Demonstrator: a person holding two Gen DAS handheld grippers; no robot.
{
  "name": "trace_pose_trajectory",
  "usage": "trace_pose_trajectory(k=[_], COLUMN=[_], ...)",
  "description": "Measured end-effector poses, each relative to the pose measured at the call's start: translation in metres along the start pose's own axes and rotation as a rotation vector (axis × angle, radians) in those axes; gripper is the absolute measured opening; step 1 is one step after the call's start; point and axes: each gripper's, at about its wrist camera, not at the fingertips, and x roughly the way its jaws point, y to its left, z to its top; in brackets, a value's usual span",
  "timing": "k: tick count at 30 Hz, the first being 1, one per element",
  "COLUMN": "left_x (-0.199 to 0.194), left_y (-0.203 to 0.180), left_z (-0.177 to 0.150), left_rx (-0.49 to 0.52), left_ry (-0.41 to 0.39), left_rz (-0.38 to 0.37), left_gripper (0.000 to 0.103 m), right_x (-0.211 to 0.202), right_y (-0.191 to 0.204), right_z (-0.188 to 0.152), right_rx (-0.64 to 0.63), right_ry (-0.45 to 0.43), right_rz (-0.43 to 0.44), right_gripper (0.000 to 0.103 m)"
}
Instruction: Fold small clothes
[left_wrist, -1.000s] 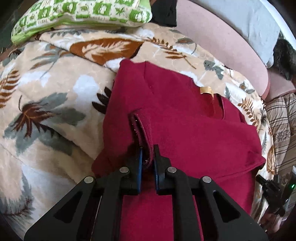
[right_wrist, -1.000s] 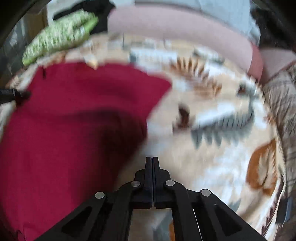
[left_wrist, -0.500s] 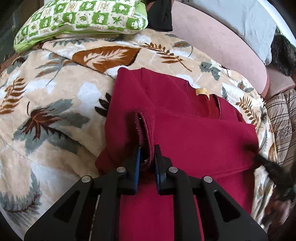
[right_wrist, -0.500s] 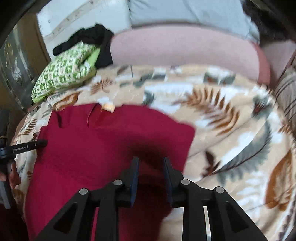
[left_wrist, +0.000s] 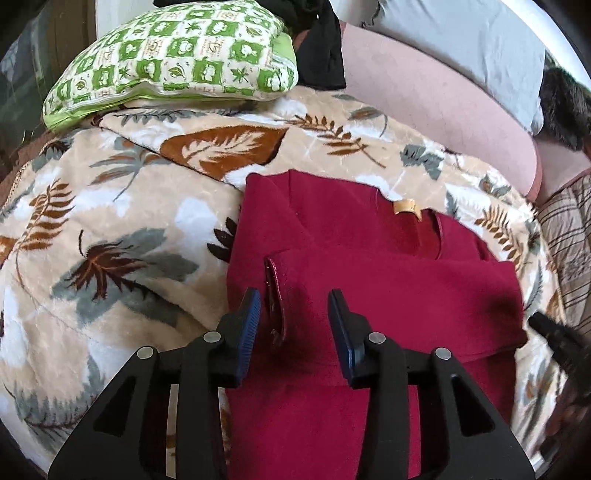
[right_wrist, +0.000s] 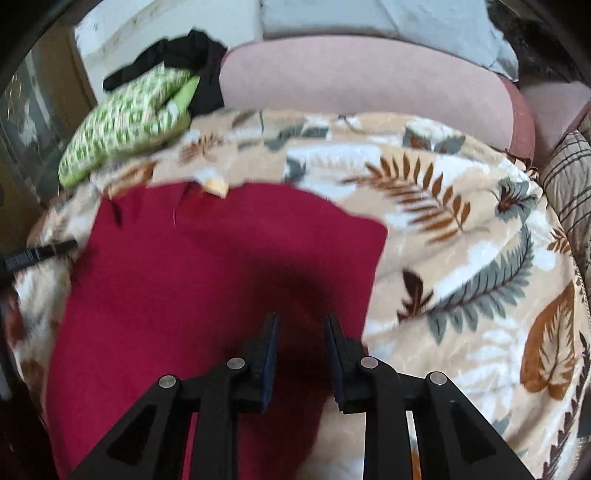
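Lying flat: red garment (left_wrist: 388, 280) on leaf-print blanket (left_wrist: 122, 236)
Left gripper (left_wrist: 294, 317): fingers just spread wider, sleeve cuff (left_wrist: 275, 299) loose between them
Right gripper (right_wrist: 301, 341): fingers parted, pinching nothing, above garment edge

Red sweater (left_wrist: 388, 280) lower part cut off by frame bottom beneath left hand-held gripper (left_wrist: 294, 317); right view motion-blurred; dark furry shape (left_wrist: 561, 107) far right unidentifiable.
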Motion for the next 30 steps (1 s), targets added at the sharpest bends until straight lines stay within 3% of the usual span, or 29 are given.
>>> trace_pose_trajectory(k=[8,14,24,30], left_x=[0.032,0.045,0.048,0.049], left_y=[-0.003,-0.005,-0.004,-0.006], left_z=[-0.002,-0.003,-0.002,-0.004], left_rx=[0.027,0.061,0.071,0.074], left_ry=[0.027,0.025,0.024,0.016], left_rz=[0.058,0.080,0.086,0.099], left_gripper=[0.037,0.037,0.038,0.038], right_x=[0.039,0.075,0.042,0.020], right_y=[-0.003,-0.021,-0.015,-0.009], right_z=[0.020,0.025,0.019,-0.003], right_rx=[0.051,0.088,0.082,0.045], right_ry=[-0.004,0.049,0.025,0.013], right_rz=[-0.022,-0.045,-0.062,-0.050], right_gripper=[0.024,0.024,0.024,0.033])
